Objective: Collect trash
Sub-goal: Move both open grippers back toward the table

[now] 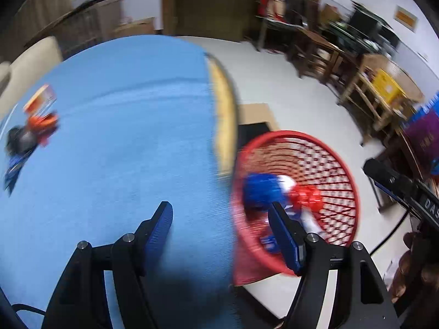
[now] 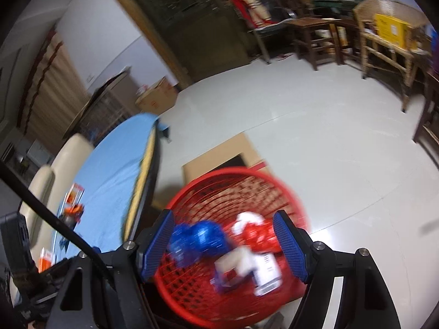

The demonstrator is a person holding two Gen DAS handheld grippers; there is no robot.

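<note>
Room: pale tiled floor [image 2: 315, 137], dark wooden door [image 2: 192, 27] at the back, wooden chairs and tables along the far wall, one chair holding a yellow box [image 2: 391, 31] whose print is too blurred to read.

Table: round, covered with a blue cloth [image 1: 123, 137], wooden rim showing at its edge. A cream sofa [image 2: 68, 150] stands behind it. On the cloth, well apart from the left gripper: an orange-and-white carton [image 1: 41, 98], and an orange wrapper with a dark object [image 1: 30, 134]; no lettering legible on either.

Basket: red mesh wastebasket [image 2: 233, 181] on the floor just beside the table edge, with a flattened cardboard sheet [image 2: 219, 156] behind it. Inside lie a crumpled blue wrapper [image 2: 200, 238], a red-and-white wrapper [image 2: 255, 233] and a small white box [image 2: 263, 271] with print that cannot be read. All motion-blurred.

Only readable writing: white letters "DAS" on a black device [image 1: 428, 205] at the right edge of the left wrist view.

Left gripper [image 1: 222, 219]: angled steeply down, straddling the table edge, one finger over the cloth, the other over the basket. Jaws apart, nothing between the pads.

Right gripper [image 2: 223, 238]: tilted down above the basket mouth. Jaws wide apart, holding nothing. A black cable [image 2: 55, 219] crosses its lower-left view.
</note>
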